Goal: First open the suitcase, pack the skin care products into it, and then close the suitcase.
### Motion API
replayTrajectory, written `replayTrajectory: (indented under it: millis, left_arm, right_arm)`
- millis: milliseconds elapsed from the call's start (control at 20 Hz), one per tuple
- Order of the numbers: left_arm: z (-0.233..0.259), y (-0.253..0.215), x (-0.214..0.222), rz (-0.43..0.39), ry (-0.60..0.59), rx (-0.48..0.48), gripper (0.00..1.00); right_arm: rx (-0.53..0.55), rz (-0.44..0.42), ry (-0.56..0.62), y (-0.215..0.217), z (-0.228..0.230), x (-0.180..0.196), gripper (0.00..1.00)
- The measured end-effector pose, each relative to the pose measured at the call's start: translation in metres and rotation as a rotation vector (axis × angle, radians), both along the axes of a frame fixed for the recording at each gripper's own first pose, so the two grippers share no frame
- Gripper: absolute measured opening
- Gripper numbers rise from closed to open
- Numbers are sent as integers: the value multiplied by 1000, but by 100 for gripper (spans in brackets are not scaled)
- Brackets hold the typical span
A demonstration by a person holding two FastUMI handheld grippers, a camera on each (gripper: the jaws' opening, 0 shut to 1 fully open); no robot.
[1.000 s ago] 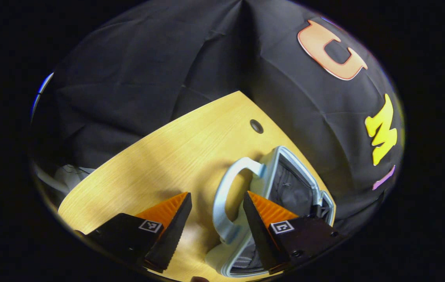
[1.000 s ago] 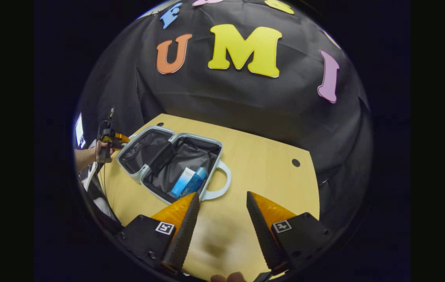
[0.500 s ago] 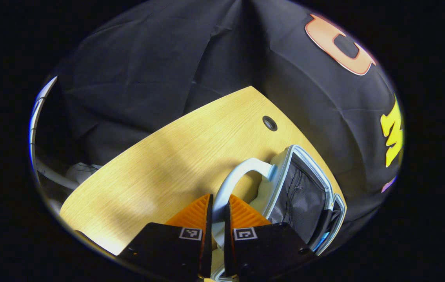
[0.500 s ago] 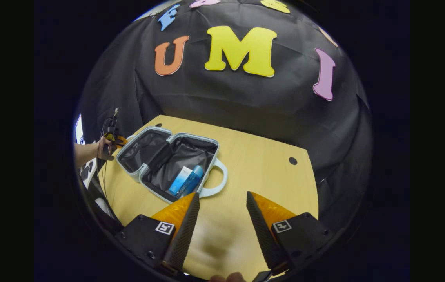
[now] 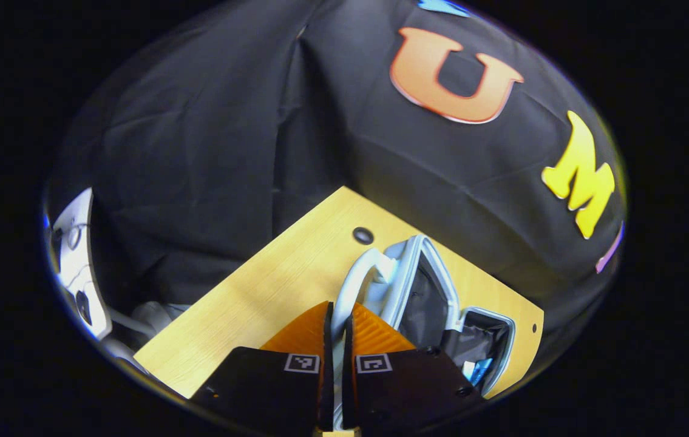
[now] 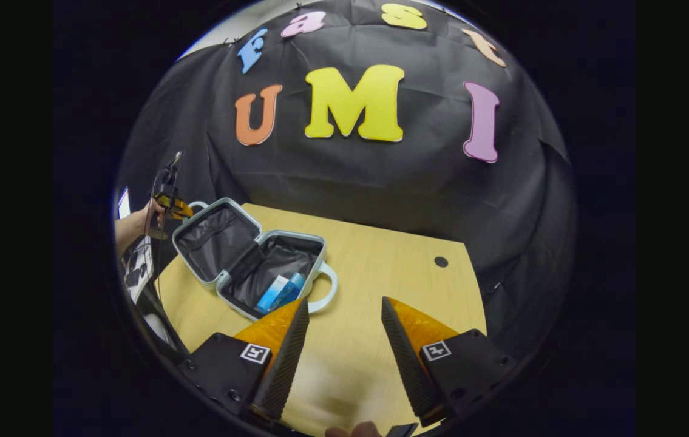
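Left gripper (image 5: 335,340) clamped on the lid handle (image 5: 353,285); right gripper (image 6: 344,331) spread wide over the table (image 6: 380,273).

In the left gripper view, both ribbed, wedge-shaped fingers (image 5: 305,331) press the pale, smooth loop handle between them; each finger block carries a small square black-and-white marker, and no other writing can be read. Just right of the fingers, the case (image 5: 420,291) stands half raised, its rounded hard shell lined with dark, creased fabric. In the right gripper view, a hand (image 6: 153,215) holds the left gripper at the lid's top, far left of the fingers. The case base lies flat ahead of the left finger, with a blue and white tube (image 6: 271,293) and a blue bottle (image 6: 289,288) side by side inside; their labels are too small to read. A second loop handle (image 6: 326,291) lies just off the left fingertip. The wood-grain tabletop has a round dark hole (image 6: 441,261) beyond the right finger.
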State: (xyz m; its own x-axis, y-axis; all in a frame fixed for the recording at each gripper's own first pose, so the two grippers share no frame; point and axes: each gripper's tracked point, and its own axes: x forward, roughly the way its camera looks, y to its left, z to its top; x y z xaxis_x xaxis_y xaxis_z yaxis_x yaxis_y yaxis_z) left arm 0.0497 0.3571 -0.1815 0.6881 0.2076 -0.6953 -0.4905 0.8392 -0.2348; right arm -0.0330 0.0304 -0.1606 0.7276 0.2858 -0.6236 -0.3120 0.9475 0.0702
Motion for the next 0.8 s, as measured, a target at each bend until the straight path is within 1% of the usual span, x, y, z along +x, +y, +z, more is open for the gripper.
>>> replayTrajectory:
  millis: [150, 250, 300, 350, 400, 500, 650, 750, 800]
  left_arm:
    - [54, -47, 9, -50, -81, 47, 8]
    - [81, -96, 16, -85, -147, 68, 8]
    - [89, -118, 19, -107, -173, 80, 8]
    - [97, -138, 17, -128, -196, 97, 8]
    - [103, -158, 18, -152, -219, 115, 8]
    - [108, -193, 16, -172, -253, 147, 8]
    - [108, -260, 16, -219, -300, 110, 8]
    - [94, -307, 14, -294, -289, 108, 8]
    - [88, -324, 13, -325, -285, 124, 8]
  right_arm:
    - [33, 17, -25, -10, 6, -3, 72]
    - [51, 1, -51, -21, 12, -1, 73]
    - [61, -14, -56, -27, 13, 1, 70]
    - [71, -31, -60, -34, 14, 2, 73]
    - [78, -46, -61, -40, 15, 2, 73]
    - [79, -66, -61, -52, 15, -2, 72]
    - [56, -78, -60, -68, 15, -8, 72]
    - [35, -86, -55, -80, 13, -13, 72]
    - [29, -94, -53, -85, 14, -14, 72]
